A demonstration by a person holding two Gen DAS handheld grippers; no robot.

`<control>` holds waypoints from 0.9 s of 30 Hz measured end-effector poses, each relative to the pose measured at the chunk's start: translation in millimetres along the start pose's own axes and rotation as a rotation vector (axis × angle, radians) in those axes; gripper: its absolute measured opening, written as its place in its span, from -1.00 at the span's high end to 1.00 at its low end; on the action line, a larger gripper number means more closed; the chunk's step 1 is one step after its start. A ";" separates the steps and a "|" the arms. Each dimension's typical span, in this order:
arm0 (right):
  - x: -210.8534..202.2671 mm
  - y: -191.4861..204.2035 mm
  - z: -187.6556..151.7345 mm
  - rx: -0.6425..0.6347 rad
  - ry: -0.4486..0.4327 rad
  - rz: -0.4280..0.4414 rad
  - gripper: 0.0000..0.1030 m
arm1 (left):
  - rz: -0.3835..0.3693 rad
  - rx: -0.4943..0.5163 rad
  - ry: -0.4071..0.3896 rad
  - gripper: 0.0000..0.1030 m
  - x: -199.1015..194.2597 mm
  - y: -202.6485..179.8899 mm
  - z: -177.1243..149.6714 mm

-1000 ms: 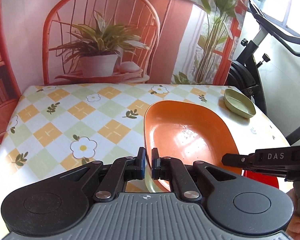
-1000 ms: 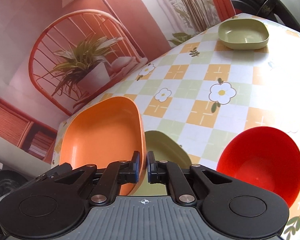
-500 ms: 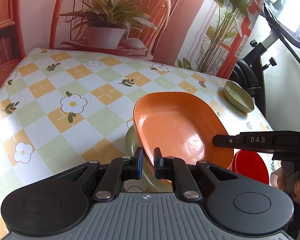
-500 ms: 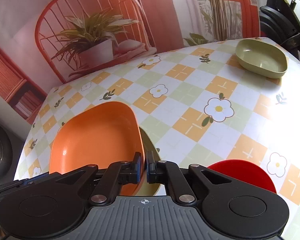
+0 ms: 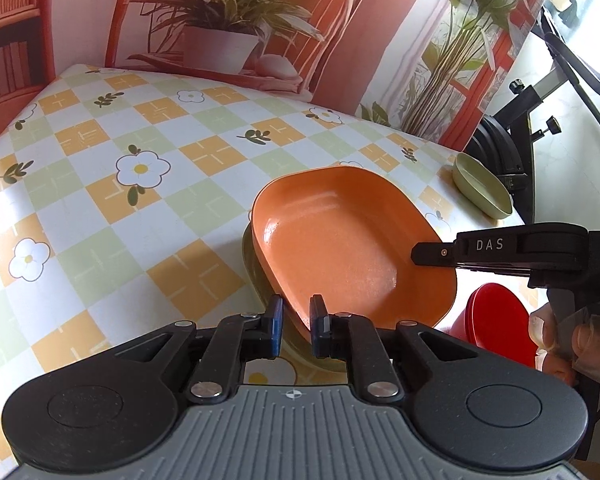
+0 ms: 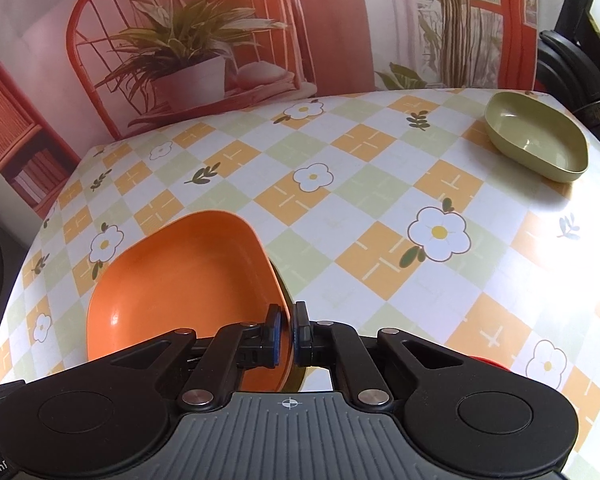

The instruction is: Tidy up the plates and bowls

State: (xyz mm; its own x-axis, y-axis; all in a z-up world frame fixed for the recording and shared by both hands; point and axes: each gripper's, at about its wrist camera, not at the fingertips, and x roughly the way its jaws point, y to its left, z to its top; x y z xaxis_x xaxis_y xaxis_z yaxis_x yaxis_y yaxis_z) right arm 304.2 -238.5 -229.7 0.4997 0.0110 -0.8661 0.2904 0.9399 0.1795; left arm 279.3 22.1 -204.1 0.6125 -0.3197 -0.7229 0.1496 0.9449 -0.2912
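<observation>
Right gripper (image 6: 288, 334) has its fingers clamped on the orange plate's (image 5: 340, 240) right rim, left gripper (image 5: 296, 326) parted around its near rim, plate atop a green plate (image 5: 249, 256), red bowl (image 5: 496, 328) right, green bowl (image 6: 536, 136) far right on the table (image 6: 380, 208).

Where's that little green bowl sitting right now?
The small green bowl sits alone at the table's far right corner in both views, well beyond the orange dish and near the exercise bike.
</observation>
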 end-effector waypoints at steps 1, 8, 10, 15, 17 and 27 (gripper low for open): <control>1.8 0.2 0.6 -0.004 0.003 -0.002 0.89 | 0.000 -0.002 0.002 0.71 1.3 0.3 -0.5; 10.6 1.2 2.2 -0.011 0.020 -0.013 0.88 | 0.006 -0.005 0.006 0.70 4.3 1.0 -1.8; 12.2 2.2 2.1 -0.017 0.025 -0.017 0.88 | 0.008 -0.009 0.011 0.70 5.1 1.2 -2.5; 14.1 3.6 1.9 -0.020 0.026 -0.022 0.87 | 0.010 -0.005 0.025 0.69 7.8 1.4 -5.0; 14.6 3.2 1.2 -0.017 0.027 -0.024 0.87 | 0.009 -0.005 0.026 0.69 8.7 1.8 -5.7; 14.4 2.7 1.2 -0.013 0.024 -0.027 0.84 | 0.011 -0.001 0.032 0.69 9.6 1.5 -5.3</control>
State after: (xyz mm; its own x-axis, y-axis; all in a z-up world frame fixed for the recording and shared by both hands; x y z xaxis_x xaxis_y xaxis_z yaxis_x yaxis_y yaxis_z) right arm 313.2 -236.3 -241.2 0.4719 -0.0068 -0.8816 0.2934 0.9442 0.1498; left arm 281.3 20.1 -214.8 0.5893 -0.3110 -0.7457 0.1422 0.9484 -0.2833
